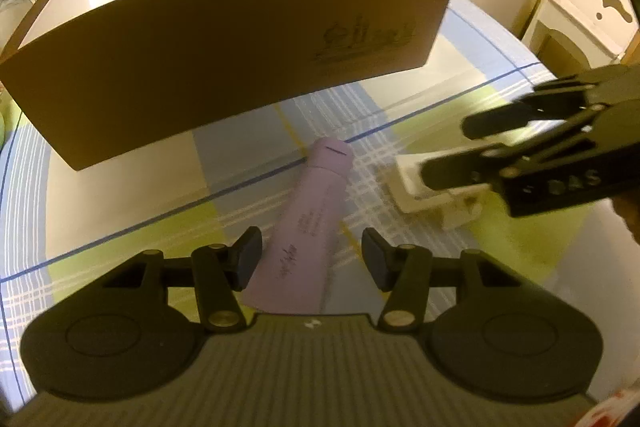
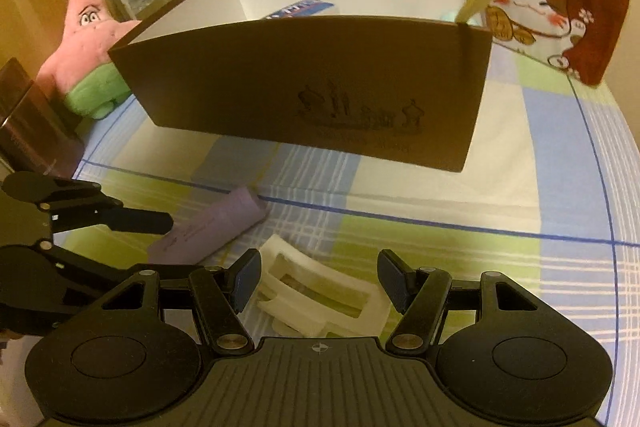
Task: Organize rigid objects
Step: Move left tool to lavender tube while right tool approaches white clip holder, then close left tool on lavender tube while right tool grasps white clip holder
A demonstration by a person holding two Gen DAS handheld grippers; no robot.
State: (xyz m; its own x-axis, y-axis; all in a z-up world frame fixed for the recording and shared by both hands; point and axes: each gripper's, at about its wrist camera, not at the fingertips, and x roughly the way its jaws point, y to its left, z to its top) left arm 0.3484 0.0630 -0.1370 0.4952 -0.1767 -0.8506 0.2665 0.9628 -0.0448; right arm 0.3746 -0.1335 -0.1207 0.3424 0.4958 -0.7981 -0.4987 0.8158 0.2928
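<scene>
Left wrist view: left gripper (image 1: 312,259) spread wide, straddling the lilac tube (image 1: 304,227) lying on the checked cloth (image 1: 120,219) before the brown box (image 1: 224,59). Right gripper (image 1: 444,147) over the white clip (image 1: 432,191), apparently parted.

Right wrist view: right gripper (image 2: 318,277) spread, white clip (image 2: 320,299) between its fingers; lilac tube (image 2: 212,227) just left; brown box (image 2: 320,83) beyond.

Spread right hand-held gripper (image 2: 317,281) straddles white clip (image 2: 320,297) near brown box (image 2: 320,83).
</scene>
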